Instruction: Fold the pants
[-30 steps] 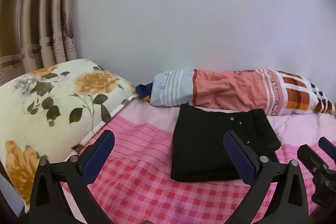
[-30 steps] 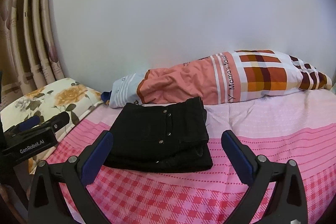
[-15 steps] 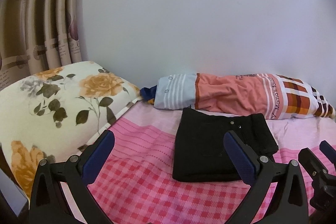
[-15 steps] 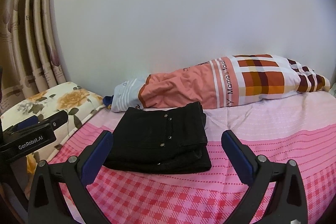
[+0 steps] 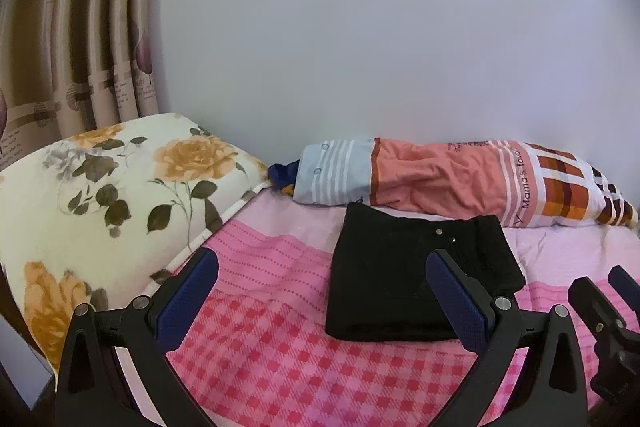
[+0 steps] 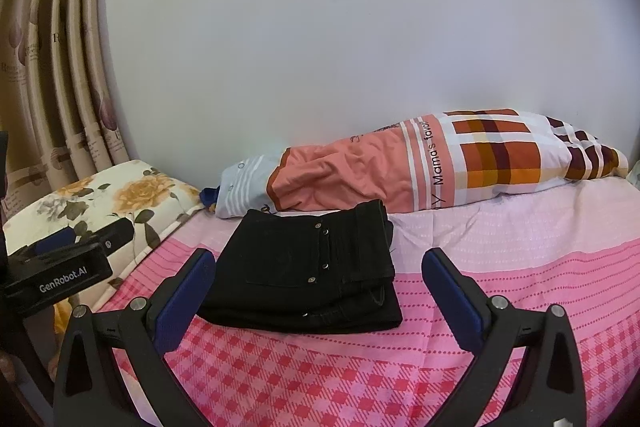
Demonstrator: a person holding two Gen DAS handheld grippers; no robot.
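One folded pair of black pants (image 6: 304, 267) lies on the bed (image 6: 520, 267).

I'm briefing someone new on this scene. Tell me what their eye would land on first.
First the black pants, folded into a neat stack on the pink checked bedspread, mid-bed. Behind them, against the white wall, lies a long orange and plaid bolster, with a rose-print pillow at the left. Both the left gripper and right gripper are open and empty.
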